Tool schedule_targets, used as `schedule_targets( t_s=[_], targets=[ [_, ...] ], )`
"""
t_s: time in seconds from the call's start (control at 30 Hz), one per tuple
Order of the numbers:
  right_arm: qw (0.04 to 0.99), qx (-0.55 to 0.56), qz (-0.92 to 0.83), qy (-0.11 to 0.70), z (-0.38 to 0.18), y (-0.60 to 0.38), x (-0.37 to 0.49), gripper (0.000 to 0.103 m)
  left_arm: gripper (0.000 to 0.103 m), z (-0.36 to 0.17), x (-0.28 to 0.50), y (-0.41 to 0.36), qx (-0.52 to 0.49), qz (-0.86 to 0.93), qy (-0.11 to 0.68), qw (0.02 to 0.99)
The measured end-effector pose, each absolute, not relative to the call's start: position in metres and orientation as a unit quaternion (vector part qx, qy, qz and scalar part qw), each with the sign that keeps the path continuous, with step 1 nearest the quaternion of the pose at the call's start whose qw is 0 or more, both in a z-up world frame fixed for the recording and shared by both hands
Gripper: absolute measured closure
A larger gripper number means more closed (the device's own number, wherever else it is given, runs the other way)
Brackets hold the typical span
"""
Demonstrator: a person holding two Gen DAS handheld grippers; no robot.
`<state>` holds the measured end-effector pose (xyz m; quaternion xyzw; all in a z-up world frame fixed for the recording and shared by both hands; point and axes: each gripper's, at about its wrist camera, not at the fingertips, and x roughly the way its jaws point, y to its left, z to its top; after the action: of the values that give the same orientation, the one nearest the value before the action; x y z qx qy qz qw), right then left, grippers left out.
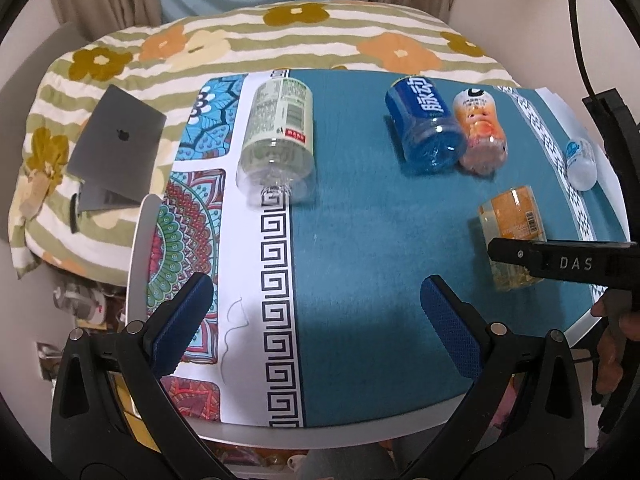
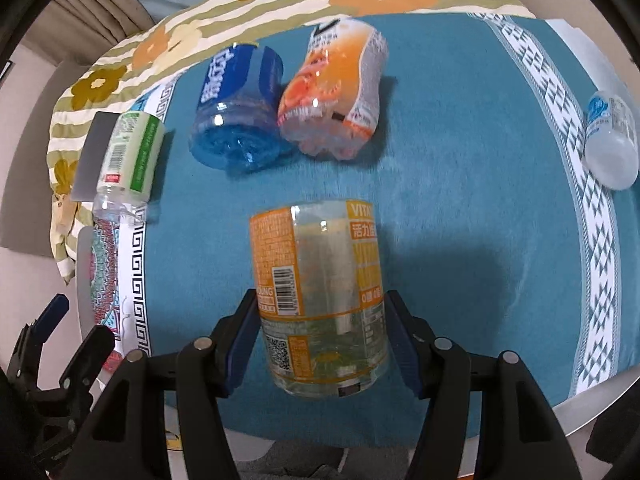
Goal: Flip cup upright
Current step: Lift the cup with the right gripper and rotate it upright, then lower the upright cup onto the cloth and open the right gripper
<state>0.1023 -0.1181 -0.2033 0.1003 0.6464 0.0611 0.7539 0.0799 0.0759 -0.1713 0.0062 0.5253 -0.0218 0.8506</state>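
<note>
Item, task cup: the yellow-labelled clear cup (image 2: 320, 300) lies on the teal cloth (image 2: 460, 200) near the table's front edge, and your right gripper (image 2: 320, 344) brackets it with a blue pad at each flank, though whether the pads actually press it cannot be told. Item, your left gripper (image 1: 320, 320): fingers spread wide over bare cloth, holding nothing. Other stock lying down: green-labelled cup (image 1: 278, 140), blue cup (image 1: 426, 120) touching the orange cup (image 1: 480, 132), white cup (image 1: 580, 162), laptop (image 1: 116, 136) on the floral quilt (image 1: 280, 32).
</note>
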Motion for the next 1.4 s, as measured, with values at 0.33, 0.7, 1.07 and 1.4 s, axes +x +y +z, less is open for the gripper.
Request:
schedule_targets(
  t_s=[0.33,0.7,1.07,1.4],
  targets=[
    [0.764,0.071,0.05,0.64,-0.206,-0.108,0.099,0.045,0.0,-0.176,0.083,0.078,-0.001,-0.026,0.531,0.847],
    [0.762,0.093,0.055,0.638,-0.206,-0.103,0.102,0.015,0.0,-0.173,0.084,0.078,-0.003,-0.024,0.529,0.848],
    [0.766,0.091,0.071,0.632,-0.201,-0.095,0.105,0.015,0.0,-0.164,0.08,0.084,-0.01,-0.013,0.522,0.853],
    [0.784,0.097,0.082,0.607,-0.151,-0.111,0.09,0.015,0.0,-0.122,0.098,0.084,-0.018,-0.009,0.517,0.855]
  ],
)
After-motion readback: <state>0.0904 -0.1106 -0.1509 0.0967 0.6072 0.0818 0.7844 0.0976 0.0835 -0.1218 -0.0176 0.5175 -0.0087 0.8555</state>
